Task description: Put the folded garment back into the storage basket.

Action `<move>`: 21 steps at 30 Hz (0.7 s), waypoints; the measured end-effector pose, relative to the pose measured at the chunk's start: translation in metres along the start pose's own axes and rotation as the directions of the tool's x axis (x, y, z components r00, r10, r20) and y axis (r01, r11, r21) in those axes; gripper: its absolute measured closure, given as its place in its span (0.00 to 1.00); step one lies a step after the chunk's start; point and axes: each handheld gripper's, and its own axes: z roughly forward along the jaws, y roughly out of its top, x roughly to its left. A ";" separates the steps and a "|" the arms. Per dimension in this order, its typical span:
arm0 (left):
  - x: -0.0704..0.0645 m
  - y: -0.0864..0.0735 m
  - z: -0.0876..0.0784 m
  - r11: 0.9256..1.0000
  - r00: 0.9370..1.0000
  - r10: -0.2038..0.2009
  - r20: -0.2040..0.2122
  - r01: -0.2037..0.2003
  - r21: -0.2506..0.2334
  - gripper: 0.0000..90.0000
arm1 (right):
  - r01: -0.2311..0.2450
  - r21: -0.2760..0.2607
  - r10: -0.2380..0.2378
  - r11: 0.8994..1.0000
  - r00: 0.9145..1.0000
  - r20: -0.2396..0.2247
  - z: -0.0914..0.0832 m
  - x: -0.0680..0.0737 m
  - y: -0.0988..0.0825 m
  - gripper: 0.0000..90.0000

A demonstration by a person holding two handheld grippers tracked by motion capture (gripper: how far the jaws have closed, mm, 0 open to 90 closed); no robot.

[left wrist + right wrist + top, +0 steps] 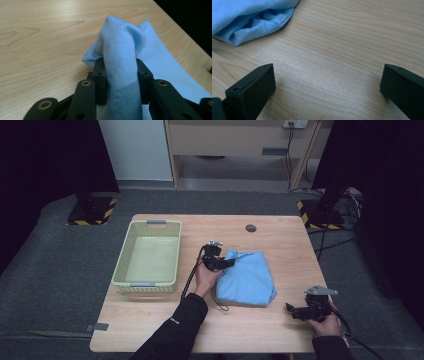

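Observation:
A folded light blue cloth (248, 278) lies in the middle of the wooden table (260, 330). My left gripper (223, 263) is at the cloth's far left corner and is shut on a bunched fold of the blue cloth (120, 62), which rises between its jaws. My right gripper (292, 310) rests low over the table near the front right, to the right of the cloth, and points left. In the right gripper view its jaws stand wide apart over bare wood, with nothing between them, and the blue cloth's (249, 20) rumpled edge lies ahead at the upper left.
A pale green plastic basket (148, 257) stands on the table's left side, just left of my left hand. A small dark round grommet (250, 228) sits near the far edge. Dark stands and cables lie on the floor beyond the table.

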 end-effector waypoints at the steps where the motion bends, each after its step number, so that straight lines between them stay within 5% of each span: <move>1: -0.001 0.002 -0.002 1.000 1.000 0.005 0.005 -0.005 -0.001 0.76 | 0.000 0.000 0.000 1.000 1.000 0.000 0.000 0.000 0.000 0.00; 21: -0.036 0.028 -0.056 0.989 0.991 0.117 0.065 -0.110 -0.100 0.77 | -0.001 0.001 0.001 1.000 1.000 0.000 0.000 0.000 0.000 0.00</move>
